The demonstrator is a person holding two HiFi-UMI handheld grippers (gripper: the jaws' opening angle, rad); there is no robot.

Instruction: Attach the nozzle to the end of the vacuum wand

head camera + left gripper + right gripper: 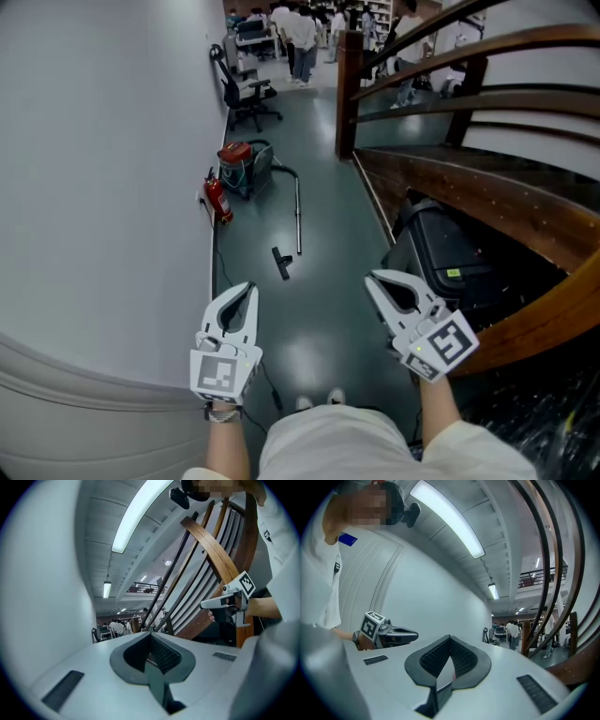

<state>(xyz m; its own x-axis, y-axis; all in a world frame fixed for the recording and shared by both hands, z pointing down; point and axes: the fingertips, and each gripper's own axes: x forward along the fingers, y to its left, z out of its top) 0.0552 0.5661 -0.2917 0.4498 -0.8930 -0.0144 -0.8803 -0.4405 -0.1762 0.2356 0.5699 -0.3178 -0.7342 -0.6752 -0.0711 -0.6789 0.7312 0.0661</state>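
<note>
Down the corridor floor lies a metal vacuum wand (298, 216), running from a hose at the red and teal vacuum cleaner (246, 166) toward me. A small black nozzle (281, 262) lies on the floor just left of the wand's near end, apart from it. My left gripper (249, 290) is held level at the lower left, shut and empty. At the lower right my right gripper (371, 279) is level too, shut with nothing in it. Both are well short of the nozzle. Each gripper view shows its own jaws (151, 654) (449, 654) closed, and the other gripper (225, 602) (393, 634) alongside.
A white wall (103, 187) runs along the left with a red fire extinguisher (217, 199) at its foot. A wooden staircase (469, 178) with a black case (450, 258) beneath it lines the right. Office chairs (246, 94) and people (302, 33) stand at the corridor's far end.
</note>
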